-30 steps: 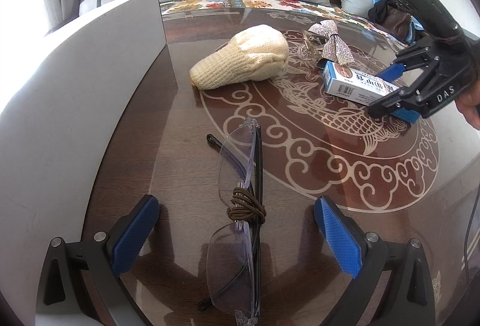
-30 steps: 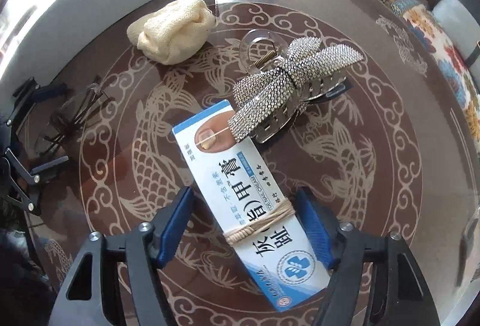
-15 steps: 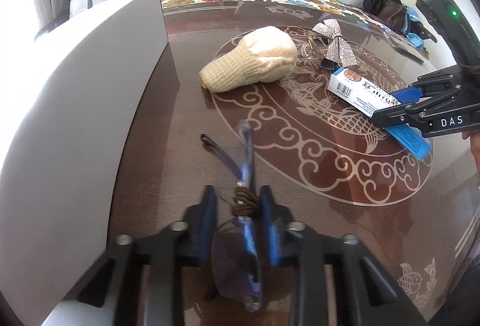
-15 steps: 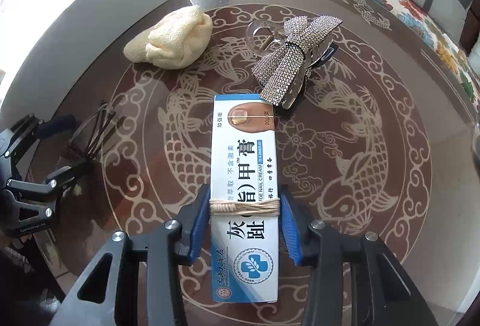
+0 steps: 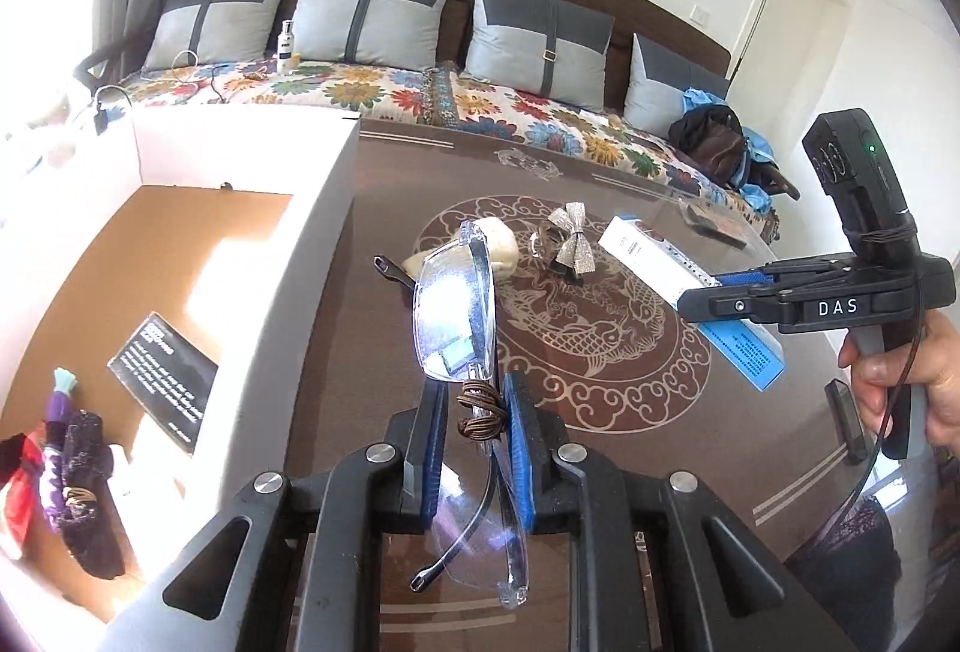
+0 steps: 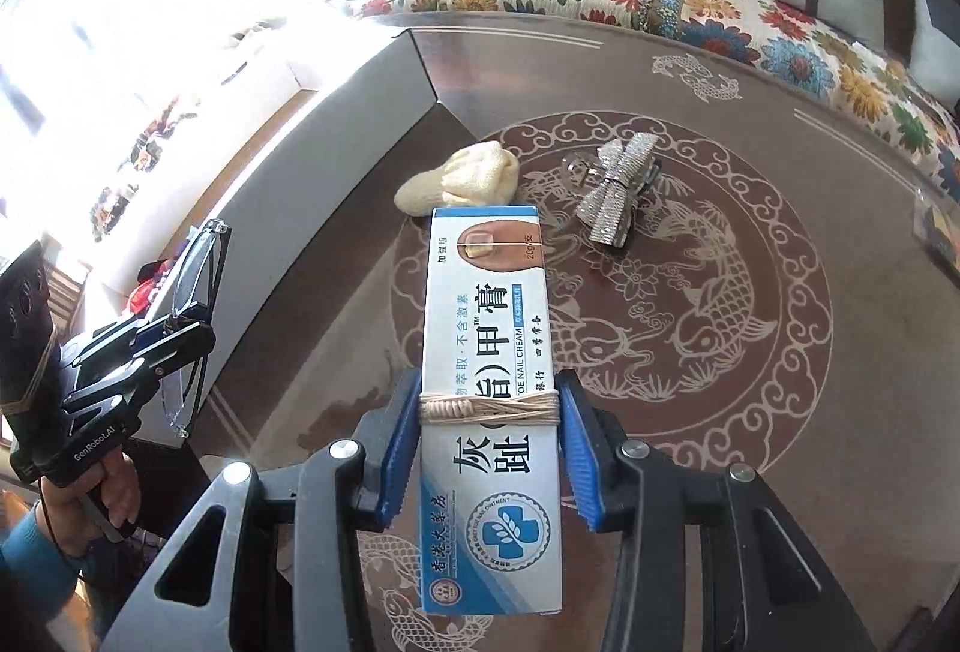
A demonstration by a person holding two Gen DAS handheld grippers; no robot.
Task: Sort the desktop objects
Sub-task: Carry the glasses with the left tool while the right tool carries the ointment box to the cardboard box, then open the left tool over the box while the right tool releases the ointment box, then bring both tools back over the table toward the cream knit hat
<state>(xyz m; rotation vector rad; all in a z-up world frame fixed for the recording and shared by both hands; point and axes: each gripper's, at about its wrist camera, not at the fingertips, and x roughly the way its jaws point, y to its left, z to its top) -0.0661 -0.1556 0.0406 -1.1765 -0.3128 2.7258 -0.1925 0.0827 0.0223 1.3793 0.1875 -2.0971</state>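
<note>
My left gripper (image 5: 477, 412) is shut on clear glasses (image 5: 456, 304) at the bridge wrapped in brown cord, and holds them above the brown table, beside the white box (image 5: 300, 256). My right gripper (image 6: 489, 415) is shut on a blue-and-white nail cream box (image 6: 489, 328) bound with beige cord, lifted above the table. The right gripper (image 5: 714, 292) and cream box (image 5: 654, 256) also show in the left wrist view. The left gripper (image 6: 174, 331) with the glasses (image 6: 198, 268) shows in the right wrist view. A cream knitted hat (image 6: 462, 178) and a rhinestone bow hair clip (image 6: 618, 190) lie on the table.
The white box's cardboard floor (image 5: 150, 256) holds a black card (image 5: 162, 376) and purple and red items (image 5: 66, 448). A sofa with grey cushions (image 5: 372, 16) runs behind the table. A small dark object (image 5: 846, 418) lies near the table's right edge.
Both grippers closed on their objects and lifted them off the table. The left gripper rose with the glasses until the inside of the white box came into view.
</note>
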